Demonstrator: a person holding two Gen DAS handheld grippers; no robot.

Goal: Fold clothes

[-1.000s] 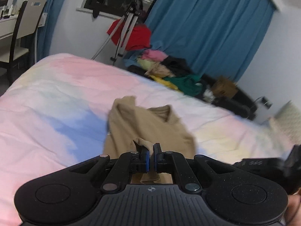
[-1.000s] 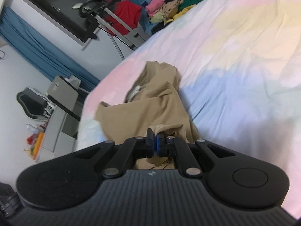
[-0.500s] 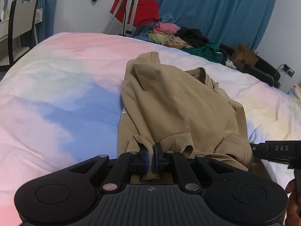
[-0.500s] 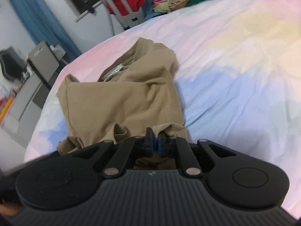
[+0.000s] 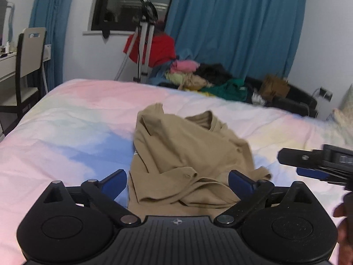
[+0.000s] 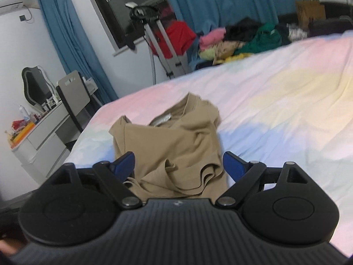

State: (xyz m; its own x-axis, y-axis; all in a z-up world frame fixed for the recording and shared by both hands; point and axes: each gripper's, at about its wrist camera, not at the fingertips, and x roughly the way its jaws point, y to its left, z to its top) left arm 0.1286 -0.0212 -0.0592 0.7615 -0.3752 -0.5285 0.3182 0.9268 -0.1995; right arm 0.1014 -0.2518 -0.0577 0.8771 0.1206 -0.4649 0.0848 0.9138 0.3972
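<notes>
A tan T-shirt (image 5: 185, 154) lies in a rumpled fold on the pastel bedspread (image 5: 77, 128), collar toward the far side. My left gripper (image 5: 177, 180) is open above the shirt's near hem, its blue pads wide apart with nothing between them. In the right wrist view the same tan T-shirt (image 6: 176, 141) shows its neck label and bunched near hem. My right gripper (image 6: 178, 163) is open too, fingers spread either side of that hem. The right gripper's body (image 5: 317, 163) appears at the right edge of the left wrist view.
A heap of mixed clothes (image 5: 205, 79) lies beyond the bed's far edge below blue curtains (image 5: 231, 26). A tripod (image 5: 144, 44) with a red garment stands by the window. A chair (image 5: 30, 55) and desk (image 6: 42, 132) sit left of the bed.
Both grippers were shut on the shirt's hem and have opened, letting it drop onto the bed. Both have drawn back slightly from the shirt.
</notes>
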